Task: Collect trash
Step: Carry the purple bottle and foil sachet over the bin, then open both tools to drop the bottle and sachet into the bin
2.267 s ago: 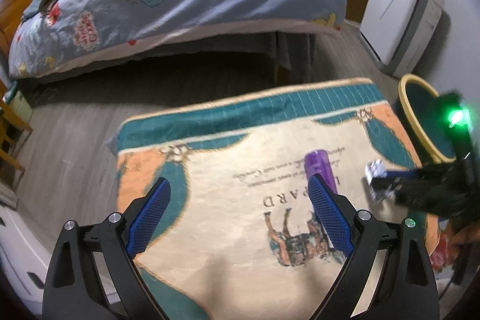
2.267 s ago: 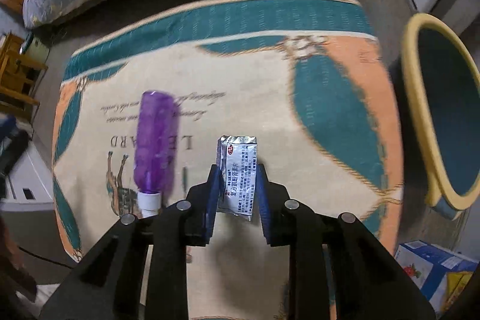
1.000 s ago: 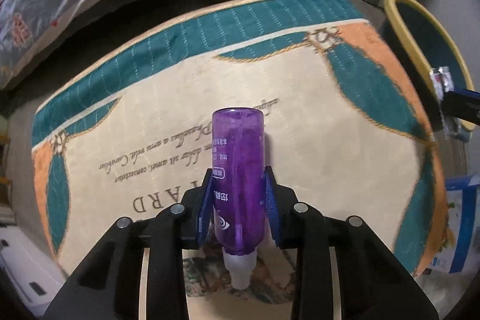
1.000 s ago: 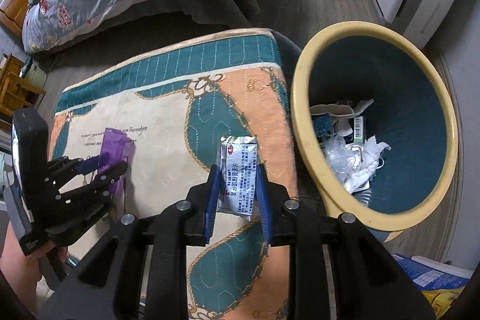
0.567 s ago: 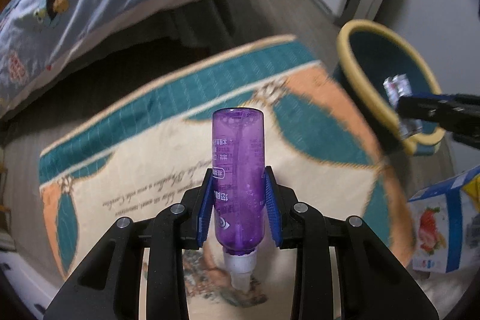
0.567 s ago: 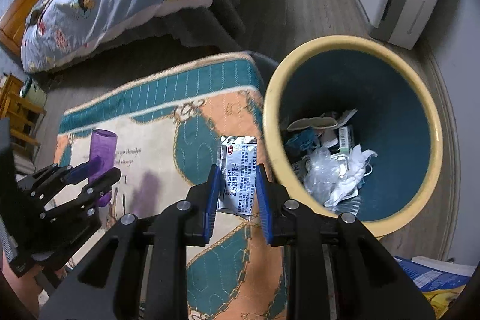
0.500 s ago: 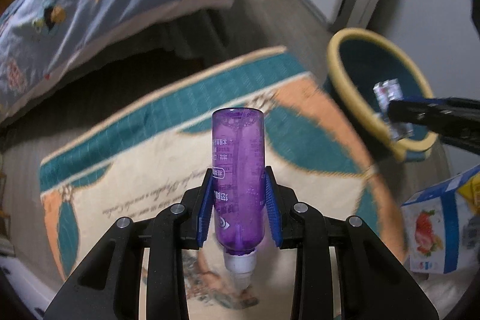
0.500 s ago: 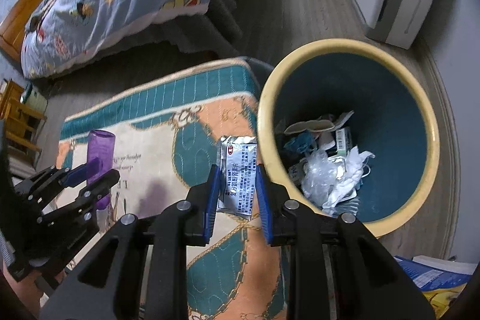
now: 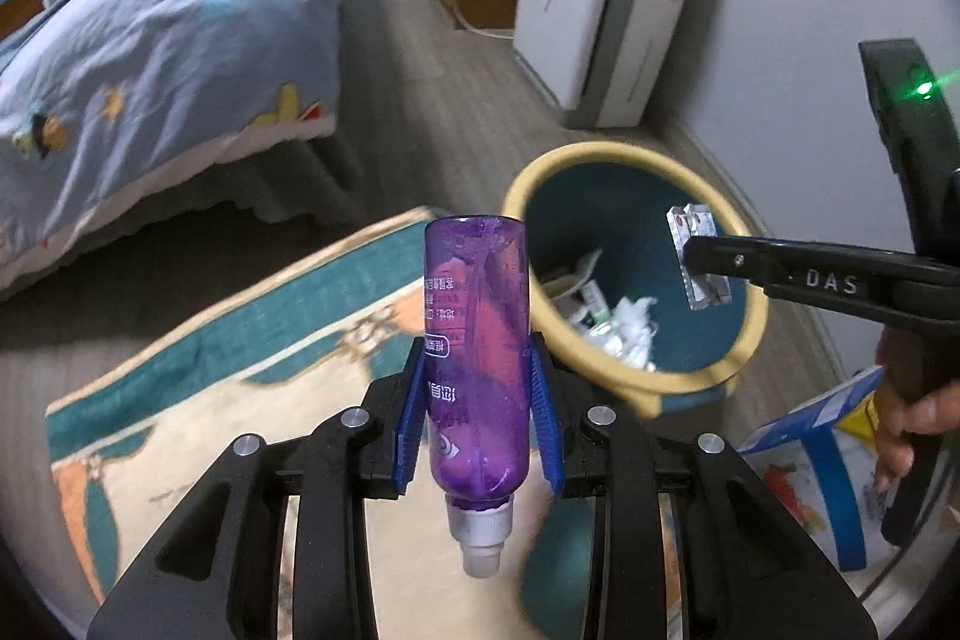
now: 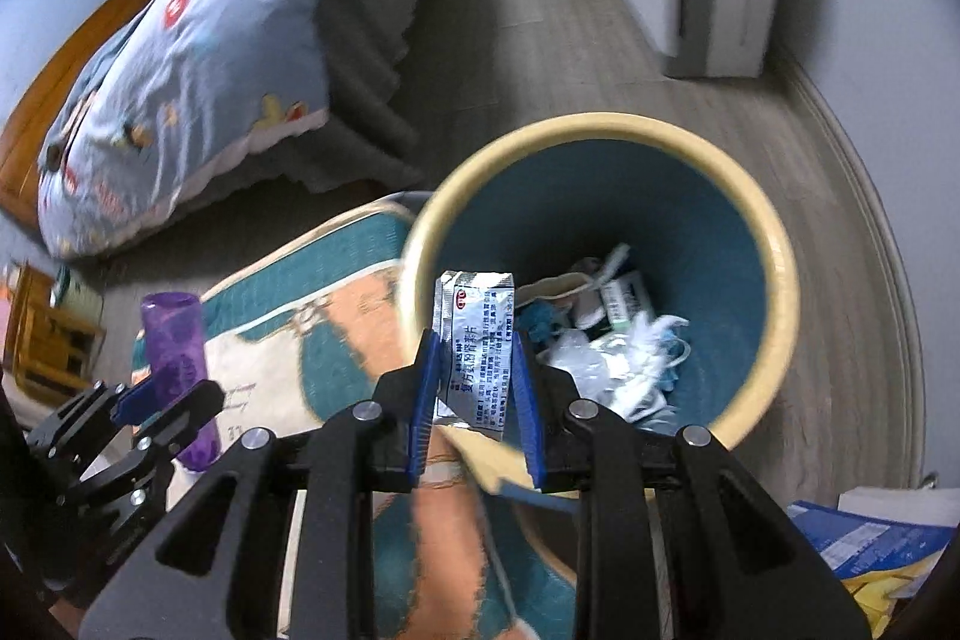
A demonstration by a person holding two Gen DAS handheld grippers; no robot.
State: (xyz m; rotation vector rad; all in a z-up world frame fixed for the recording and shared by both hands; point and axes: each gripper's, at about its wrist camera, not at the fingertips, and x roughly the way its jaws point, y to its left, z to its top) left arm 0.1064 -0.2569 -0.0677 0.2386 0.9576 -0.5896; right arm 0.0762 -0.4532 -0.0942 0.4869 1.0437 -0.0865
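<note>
My left gripper is shut on a purple plastic bottle, white cap toward me, held in the air above the patterned rug. Just beyond it stands a round bin with a yellow rim and teal inside, holding crumpled trash. My right gripper is shut on a silver foil sachet with printed text, hanging over the near rim of the bin. From the left wrist view the sachet and the right gripper hover over the bin's mouth. The bottle and the left gripper show at the right wrist view's left.
A bed with a blue cartoon quilt stands at the back left. A white appliance stands against the far wall behind the bin. A blue printed carton lies on the floor to the bin's right, by a person's hand.
Both grippers have risen off the rug and swung toward the bin, each keeping its object. The sachet went from over the rug to over the bin's rim; the bottle came up close to the bin.
</note>
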